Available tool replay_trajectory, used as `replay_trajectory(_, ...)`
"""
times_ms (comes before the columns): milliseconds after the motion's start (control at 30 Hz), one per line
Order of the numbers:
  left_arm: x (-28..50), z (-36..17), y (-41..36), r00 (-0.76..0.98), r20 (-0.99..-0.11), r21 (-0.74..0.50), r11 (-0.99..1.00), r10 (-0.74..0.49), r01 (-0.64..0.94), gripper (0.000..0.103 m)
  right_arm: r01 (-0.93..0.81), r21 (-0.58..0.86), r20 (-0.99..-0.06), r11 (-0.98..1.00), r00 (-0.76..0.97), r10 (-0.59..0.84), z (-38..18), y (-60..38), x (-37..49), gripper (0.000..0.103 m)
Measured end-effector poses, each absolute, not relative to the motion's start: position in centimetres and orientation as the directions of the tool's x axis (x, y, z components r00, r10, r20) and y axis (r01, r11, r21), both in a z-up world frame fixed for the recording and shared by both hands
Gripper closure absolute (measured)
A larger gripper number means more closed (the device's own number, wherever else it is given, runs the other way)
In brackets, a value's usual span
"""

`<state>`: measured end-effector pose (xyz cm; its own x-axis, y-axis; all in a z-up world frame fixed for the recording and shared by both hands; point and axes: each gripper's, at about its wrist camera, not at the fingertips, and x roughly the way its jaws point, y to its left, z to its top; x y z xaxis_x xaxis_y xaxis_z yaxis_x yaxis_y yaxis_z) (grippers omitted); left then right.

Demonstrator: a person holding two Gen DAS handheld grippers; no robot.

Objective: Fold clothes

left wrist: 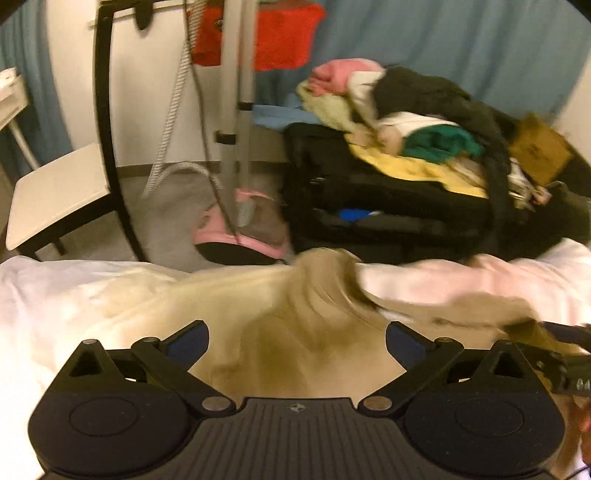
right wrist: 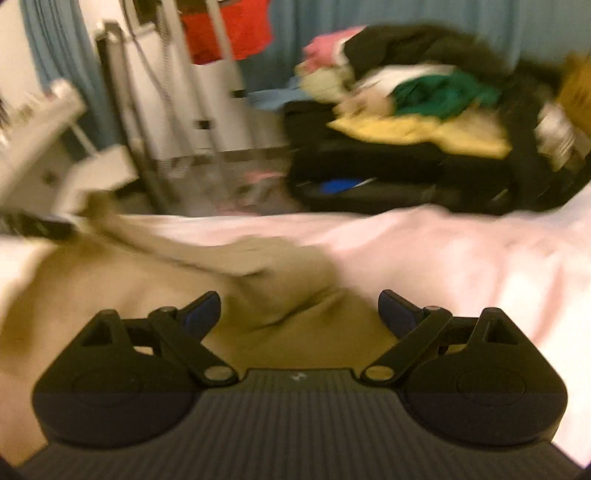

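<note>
Left gripper point(left wrist: 297, 341): jaws wide apart, nothing between them, over the beige garment point(left wrist: 266, 314). Right gripper point(right wrist: 299, 314): also spread wide, holding nothing, over the same beige garment point(right wrist: 122, 280). The garment lies rumpled on the white bed sheet point(left wrist: 48, 295), bunched into a ridge toward the far edge. Both views are motion-blurred, the right one worse. Beyond the bed, on the right: a black suitcase point(left wrist: 369, 206) with a clothes pile point(left wrist: 406, 125) heaped on top. Far left: a white chair point(left wrist: 55, 192). Red cloth point(left wrist: 280, 33) hangs at the back.
</note>
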<state>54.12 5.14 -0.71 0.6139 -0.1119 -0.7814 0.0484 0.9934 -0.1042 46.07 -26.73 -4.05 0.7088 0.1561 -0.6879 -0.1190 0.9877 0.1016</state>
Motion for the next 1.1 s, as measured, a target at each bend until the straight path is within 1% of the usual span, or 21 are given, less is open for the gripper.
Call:
replay_trajectory(167, 44.1, 2.6, 5.0, 0.704, -0.698, -0.133, 0.99, -0.133, 0.055, 0.0, -0.178, 0.241, -0.668, 0.954, 0.682, 0.296, -0.4, -26.3, 43.1, 0.01)
replay_trajectory(400, 26.5, 5.3, 5.6, 0.819, -0.56, -0.164, 0.986, -0.126, 0.04, 0.0, -0.152, 0.266, -0.533, 0.952, 0.8, 0.277, 2.8, -25.9, 27.4, 0.01)
replay_trajectory(633, 11.6, 6.0, 6.3, 0.866, -0.49, -0.192, 0.981, -0.103, 0.008, 0.0, -0.131, 0.295, -0.382, 0.947, 0.892, 0.243, 6.0, -25.5, 11.7, 0.009)
replay_trajectory(700, 9.1, 5.6, 6.7, 0.866, -0.491, -0.206, 0.979, -0.1, -0.004, 0.0, -0.13, 0.289, -0.346, 0.948, 0.909, 0.231, 6.6, -25.1, 8.0, 0.009)
replay_trajectory(833, 6.4, 4.6, 7.4, 0.854, -0.513, -0.236, 0.97, -0.079, -0.052, 0.001, -0.155, 0.26, -0.318, 0.953, 0.918, 0.236, 6.0, -24.2, 3.3, 0.009)
replay_trajectory(1033, 4.8, 3.1, 7.7, 0.85, -0.526, -0.204, 0.975, -0.034, -0.088, 0.001, -0.157, 0.292, -0.307, 0.944, 0.919, 0.248, 3.6, -24.1, 1.7, 0.009)
replay_trajectory(1100, 5.6, 2.6, 7.8, 0.839, -0.542, -0.217, 0.971, -0.038, -0.096, 0.001, -0.15, 0.303, -0.302, 0.941, 0.921, 0.244, 3.3, -24.3, 1.5, 0.009)
